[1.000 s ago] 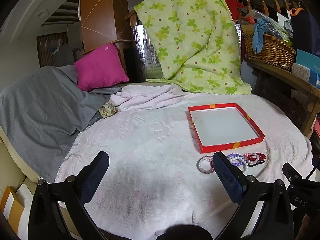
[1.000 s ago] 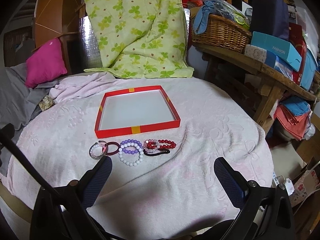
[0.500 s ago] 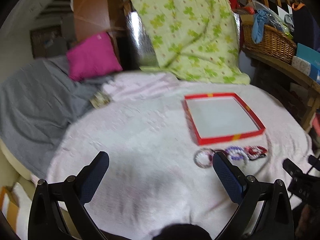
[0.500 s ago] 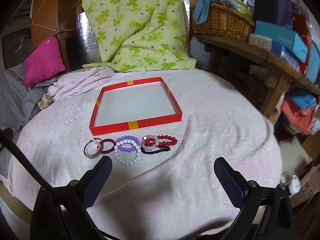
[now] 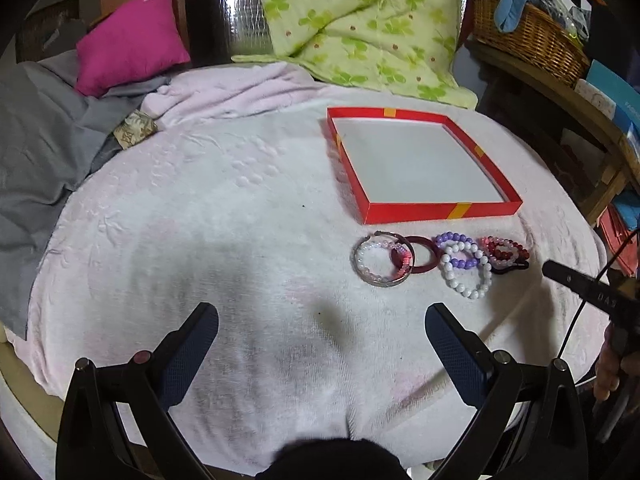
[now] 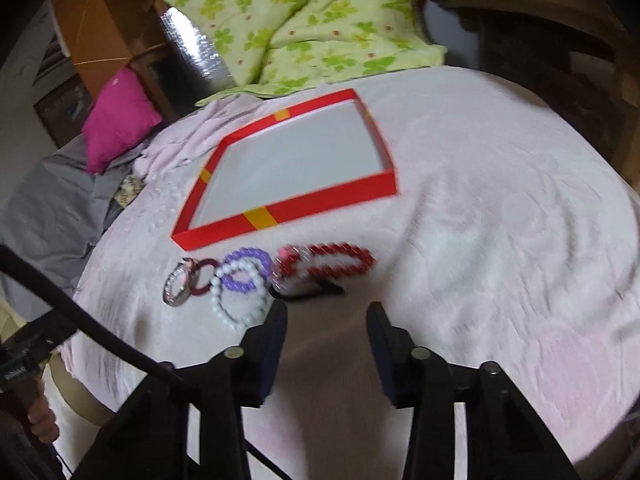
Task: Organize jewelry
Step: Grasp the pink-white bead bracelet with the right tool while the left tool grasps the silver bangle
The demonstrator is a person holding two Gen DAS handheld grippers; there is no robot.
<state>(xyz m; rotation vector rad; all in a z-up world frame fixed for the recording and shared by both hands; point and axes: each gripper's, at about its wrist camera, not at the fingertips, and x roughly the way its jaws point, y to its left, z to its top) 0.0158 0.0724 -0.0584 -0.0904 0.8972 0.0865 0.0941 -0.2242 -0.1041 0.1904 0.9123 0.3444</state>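
A shallow red box (image 5: 440, 213) (image 6: 320, 204) with a white floor lies empty on the pink-white cloth. In front of it lies a row of bracelets: a clear bangle (image 5: 382, 260) (image 6: 176, 290), a dark red ring (image 5: 420, 255), purple beads (image 5: 458, 250) (image 6: 244, 274), white beads (image 5: 468, 272) (image 6: 240, 304), red beads (image 5: 506, 250) (image 6: 336, 266) and a black band (image 6: 308, 292). My left gripper (image 5: 320, 340) is open and empty, below and left of the row. My right gripper (image 6: 326, 340) is open but narrower, empty, close in front of the red beads and black band.
A green floral quilt (image 5: 360, 20) and a magenta pillow (image 5: 128, 44) lie at the back. A grey blanket (image 5: 40, 152) covers the left side. A wicker basket (image 5: 528, 40) stands on a wooden shelf at right. The right gripper's body (image 5: 592, 292) shows at the left view's right edge.
Both grippers have moved forward and down toward the bracelets. The right gripper's jaws have narrowed and it has tilted. The left gripper has swung right, so the bracelets sit nearer its centre.
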